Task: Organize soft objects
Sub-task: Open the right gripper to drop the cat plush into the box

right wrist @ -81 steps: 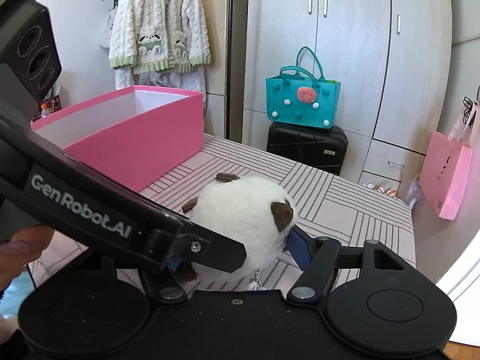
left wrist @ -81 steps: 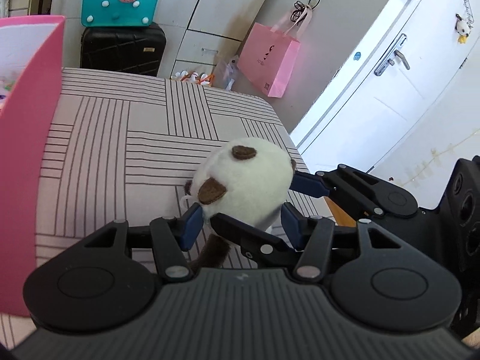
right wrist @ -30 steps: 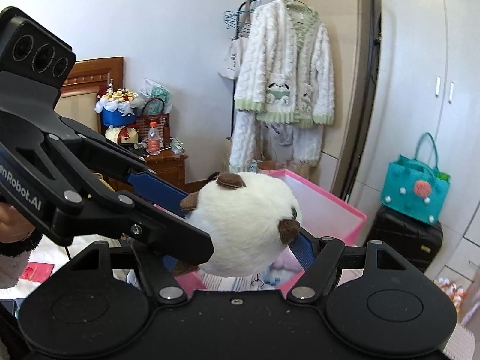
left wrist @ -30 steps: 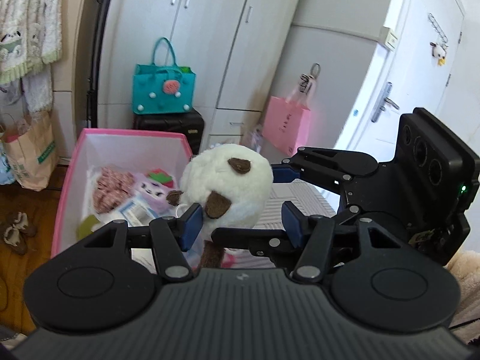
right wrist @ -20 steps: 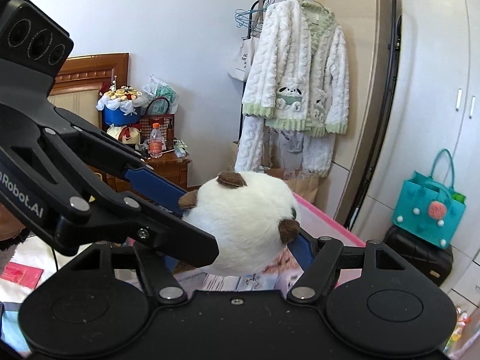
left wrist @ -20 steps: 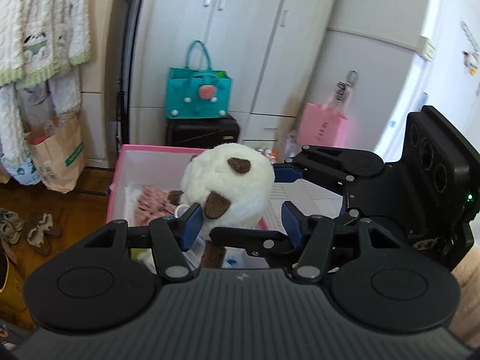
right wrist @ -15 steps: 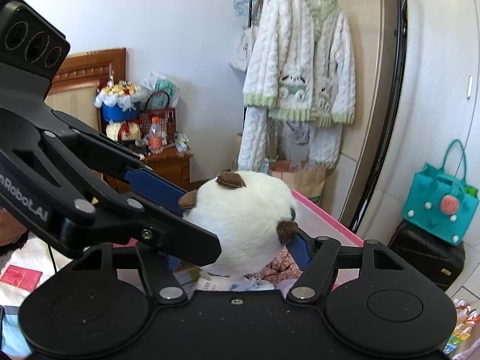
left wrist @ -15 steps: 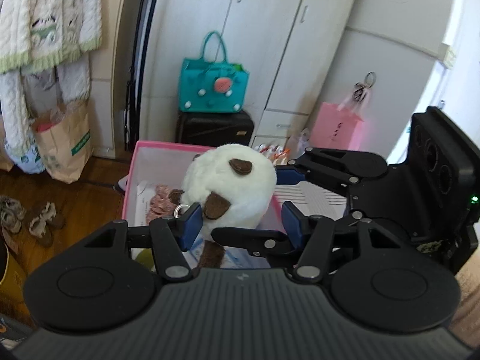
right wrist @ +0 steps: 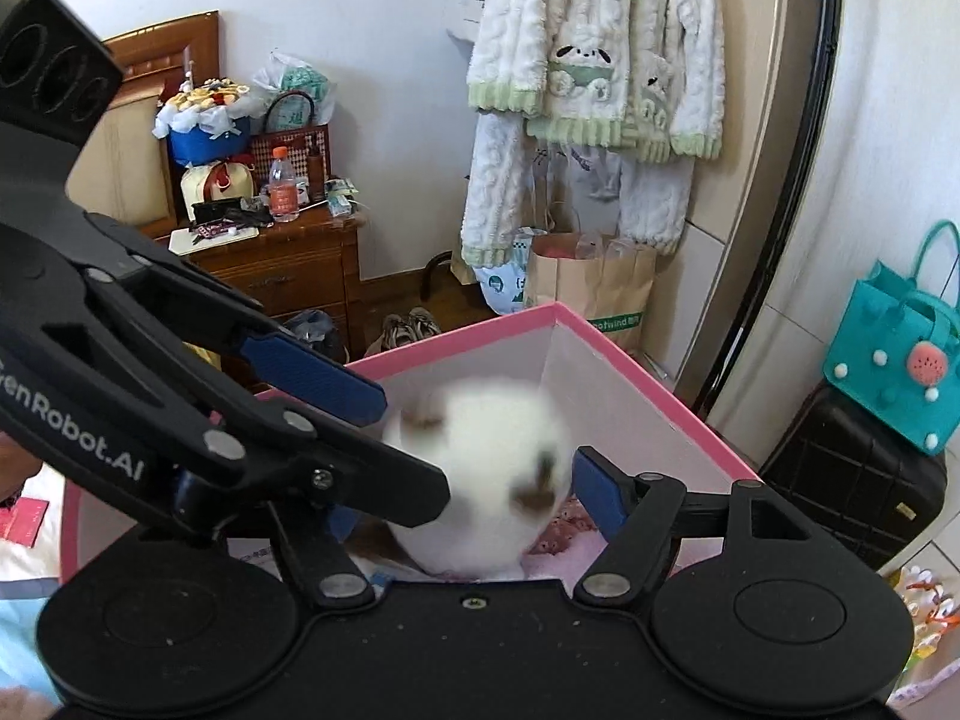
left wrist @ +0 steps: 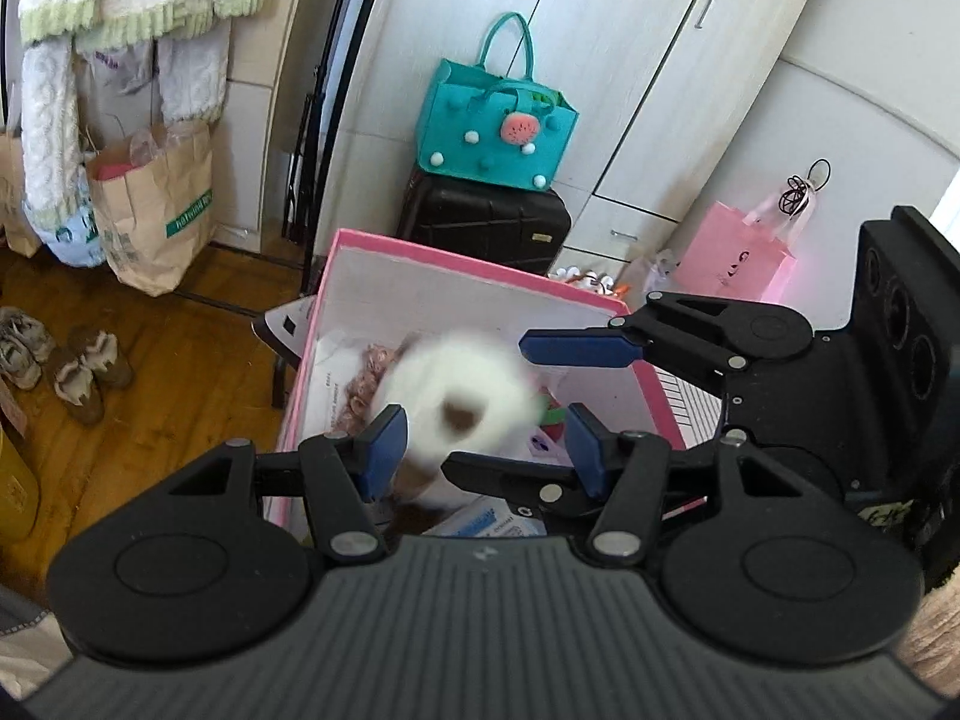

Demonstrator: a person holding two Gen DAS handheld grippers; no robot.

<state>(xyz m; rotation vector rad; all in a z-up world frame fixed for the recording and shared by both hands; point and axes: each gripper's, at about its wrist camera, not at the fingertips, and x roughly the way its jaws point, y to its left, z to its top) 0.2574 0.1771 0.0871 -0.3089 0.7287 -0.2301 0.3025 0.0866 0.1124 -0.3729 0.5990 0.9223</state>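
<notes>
Plush toy (left wrist: 456,396), white with brown patches, shows as a blur inside the pink box (left wrist: 480,276), above the soft things lying there. My left gripper (left wrist: 485,450) stands spread around it, pads not pressing. My right gripper (right wrist: 468,507) has just been opening, the toy loose between its fingers.

Teal tote (left wrist: 495,123) atop black suitcase (left wrist: 483,222); hanging fleece robe (right wrist: 591,66).
</notes>
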